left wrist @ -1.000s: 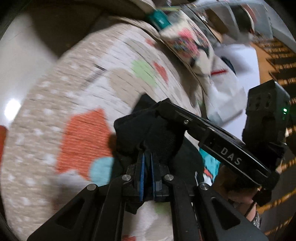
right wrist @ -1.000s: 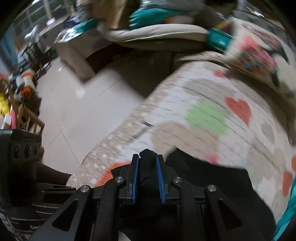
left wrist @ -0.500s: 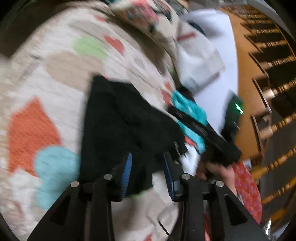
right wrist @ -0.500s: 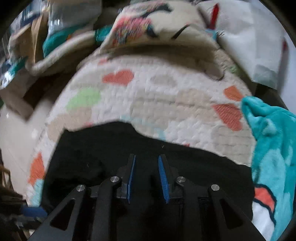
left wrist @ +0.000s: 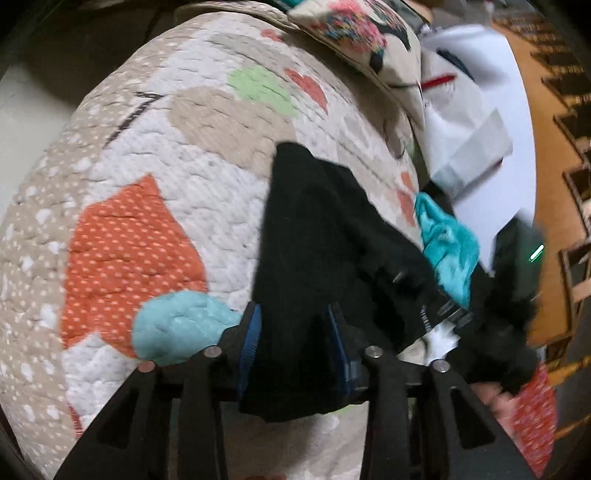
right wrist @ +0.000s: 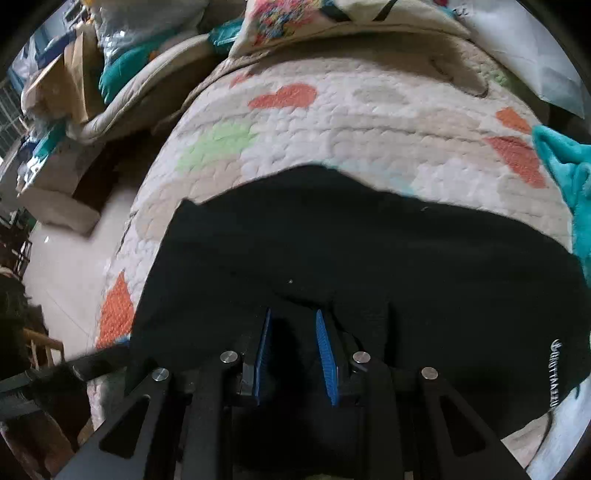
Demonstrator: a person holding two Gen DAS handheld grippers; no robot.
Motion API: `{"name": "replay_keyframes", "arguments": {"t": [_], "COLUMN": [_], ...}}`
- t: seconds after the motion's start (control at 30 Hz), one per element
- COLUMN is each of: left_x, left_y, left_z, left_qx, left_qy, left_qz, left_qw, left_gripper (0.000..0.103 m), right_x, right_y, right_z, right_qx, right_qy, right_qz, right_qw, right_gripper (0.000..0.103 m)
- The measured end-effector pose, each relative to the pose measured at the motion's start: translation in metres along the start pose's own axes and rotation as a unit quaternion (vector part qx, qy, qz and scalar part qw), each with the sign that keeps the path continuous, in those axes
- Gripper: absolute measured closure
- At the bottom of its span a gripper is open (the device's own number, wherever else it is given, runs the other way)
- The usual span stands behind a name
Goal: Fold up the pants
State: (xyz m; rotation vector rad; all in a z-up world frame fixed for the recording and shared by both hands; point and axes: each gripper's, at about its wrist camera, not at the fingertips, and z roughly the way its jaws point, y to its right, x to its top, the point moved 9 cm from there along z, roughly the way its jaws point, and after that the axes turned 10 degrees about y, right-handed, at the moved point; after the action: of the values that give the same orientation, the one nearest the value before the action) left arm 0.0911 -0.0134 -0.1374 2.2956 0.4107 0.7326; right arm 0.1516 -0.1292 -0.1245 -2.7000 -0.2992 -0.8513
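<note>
Right wrist view: the quilt (right wrist: 332, 122), white with heart patches, fills most of the frame, and the black pants (right wrist: 369, 251) lie spread flat on its near part. A teal cloth (right wrist: 569, 177) touches the pants' right edge, and a printed pillow (right wrist: 295, 18) rests at the quilt's far end. The right gripper (right wrist: 291, 343) hangs over the pants' near edge, its blue pads apart with dark fabric showing in the gap. In the left wrist view the left gripper (left wrist: 293, 343) sits at the quilt's near edge, jaws spread wide, a fold of the pants (left wrist: 314, 229) lying loosely between them.
</note>
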Motion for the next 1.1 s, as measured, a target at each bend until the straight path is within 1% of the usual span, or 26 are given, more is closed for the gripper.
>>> {"name": "replay_keyframes", "arguments": {"t": [0.03,0.07,0.1,0.13,0.17,0.2,0.23,0.27,0.33,0.37,0.4,0.43,0.47,0.53,0.63,0.77,0.97,1.0,1.07,1.1], "left_x": [-0.002,-0.002,-0.002,-0.003,-0.005,-0.007,-0.008,-0.009,-0.010,-0.009,-0.009,-0.008,-0.009,-0.008,-0.003,0.006,0.023,0.025,0.026,0.025], "left_y": [0.000,0.002,0.004,0.005,0.005,0.006,0.006,0.004,0.001,0.000,-0.001,-0.001,-0.004,-0.008,-0.019,-0.035,-0.068,-0.073,-0.085,-0.089], "left_z": [-0.001,0.002,0.003,0.005,0.006,0.007,0.006,0.006,0.005,0.005,0.003,0.002,-0.001,-0.005,-0.015,-0.031,-0.058,-0.060,-0.063,-0.064], "left_qx": [0.005,0.010,0.014,0.017,0.022,0.028,0.037,0.052,0.057,0.060,0.066,0.073,0.078,0.082,0.089,0.093,0.132,0.135,0.129,0.127], "left_qy": [0.003,0.005,0.007,0.008,0.009,0.009,0.009,0.005,0.002,0.001,0.002,0.003,0.003,0.000,0.000,0.006,0.032,0.032,0.024,0.022], "left_qz": [0.010,0.019,0.027,0.032,0.043,0.053,0.065,0.080,0.083,0.084,0.089,0.093,0.093,0.086,0.066,0.051,0.035,0.029,0.000,-0.011], "left_qw": [0.9999,0.9997,0.9995,0.9993,0.9988,0.9982,0.9971,0.9954,0.9949,0.9946,0.9939,0.9930,0.9926,0.9929,0.9938,0.9943,0.9902,0.9899,0.9914,0.9916], "left_gripper": [0.059,0.056,0.055,0.055,0.055,0.056,0.069,0.085,0.088,0.090,0.091,0.092,0.092,0.093,0.093,0.093,0.092,0.092,0.089,0.087], "right_x": [0.008,0.019,0.027,0.036,0.044,0.048,0.052,0.054,0.051,0.047,0.043,0.040,0.040,0.041,0.043,0.048,0.052,0.053,0.052,0.054], "right_y": [-0.004,-0.014,-0.022,-0.032,-0.042,-0.053,-0.063,-0.071,-0.085,-0.087,-0.090,-0.092,-0.098,-0.111,-0.121,-0.130,-0.173,-0.178,-0.183,-0.182], "right_z": [-0.004,-0.007,-0.008,-0.007,-0.002,0.006,0.015,0.026,0.051,0.062,0.071,0.078,0.080,0.079,0.081,0.084,0.085,0.086,0.090,0.093], "right_qx": [0.000,0.005,0.012,0.018,0.022,0.028,0.034,0.036,0.033,0.028,0.026,0.033,0.037,0.049,0.042,0.058,0.096,0.101,0.108,0.107], "right_qy": [0.008,0.018,0.023,0.027,0.029,0.025,0.014,-0.001,-0.038,-0.056,-0.075,-0.088,-0.086,-0.079,-0.076,-0.075,-0.064,-0.063,-0.065,-0.066], "right_qz": [-0.007,-0.026,-0.041,-0.058,-0.076,-0.089,-0.099,-0.106,-0.119,-0.123,-0.124,-0.120,-0.119,-0.126,-0.130,-0.116,-0.124,-0.123,-0.112,-0.106], "right_qw": [1.000,0.999,0.999,0.998,0.996,0.995,0.994,0.994,0.992,0.990,0.989,0.988,0.989,0.988,0.988,0.989,0.986,0.985,0.986,0.986], "right_gripper": [0.076,0.072,0.061,0.055,0.042,0.037,0.037,0.037,0.038,0.041,0.072,0.087,0.089,0.091,0.092,0.092,0.092,0.091,0.086,0.085]}}
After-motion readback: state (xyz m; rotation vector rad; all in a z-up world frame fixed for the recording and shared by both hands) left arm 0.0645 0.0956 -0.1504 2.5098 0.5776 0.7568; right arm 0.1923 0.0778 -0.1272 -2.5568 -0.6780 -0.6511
